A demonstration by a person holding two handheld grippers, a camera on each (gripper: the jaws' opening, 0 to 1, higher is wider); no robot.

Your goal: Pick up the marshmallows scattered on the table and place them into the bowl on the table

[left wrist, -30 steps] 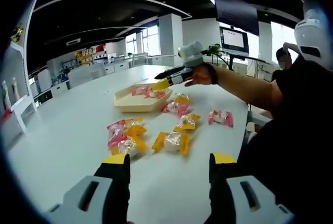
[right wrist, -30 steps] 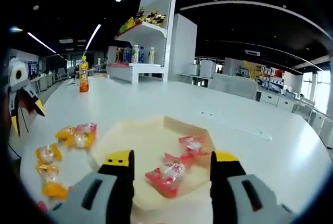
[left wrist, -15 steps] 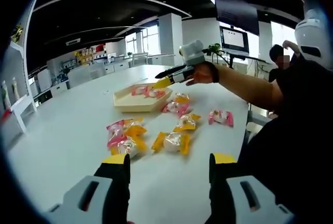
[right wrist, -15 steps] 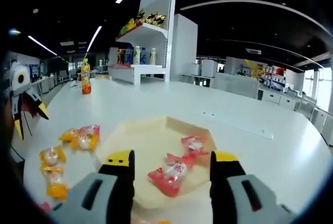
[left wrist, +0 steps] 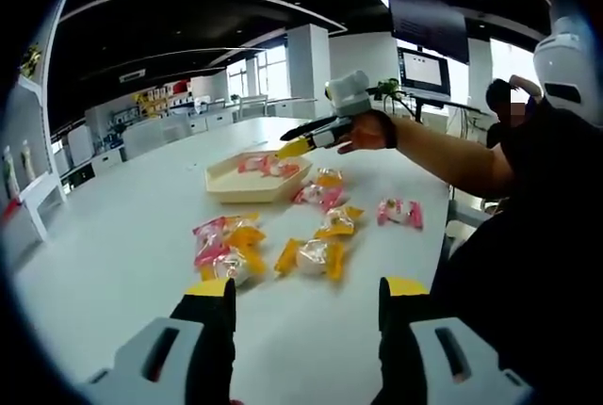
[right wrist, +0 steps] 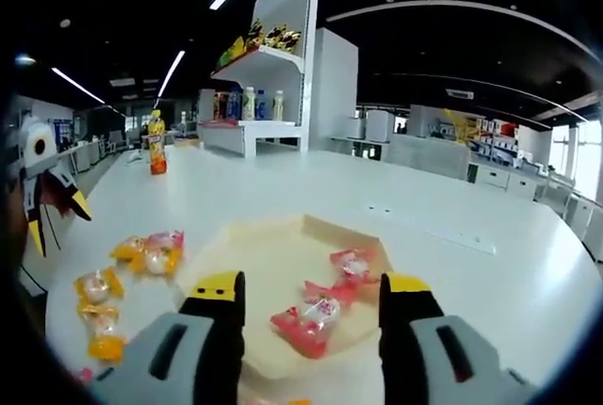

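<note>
A shallow beige bowl (left wrist: 241, 188) sits mid-table with two pink-wrapped marshmallows (left wrist: 265, 166) inside. Several wrapped marshmallows lie in front of it: a pink and yellow cluster (left wrist: 226, 240), a yellow one (left wrist: 311, 256), and a pink one (left wrist: 399, 212) at the right. My left gripper (left wrist: 308, 288) hovers open and empty near the table's front. A hand holds my right gripper (left wrist: 303, 143) over the bowl's right side. In the right gripper view my right gripper (right wrist: 311, 284) stands open above the bowl (right wrist: 250, 254), with a pink marshmallow (right wrist: 306, 315) below the jaws and another (right wrist: 350, 262) behind it.
Loose marshmallows (right wrist: 149, 251) lie left of the bowl, with my left gripper (right wrist: 47, 205) at the view's left edge. An orange bottle (right wrist: 155, 141) stands far back on the table, before a white shelf unit (right wrist: 259, 94). A person's arm and dark torso (left wrist: 528, 217) fill the right.
My right gripper has drifted slightly up and back over the bowl, staying open. The left gripper and the marshmallows have not moved.
</note>
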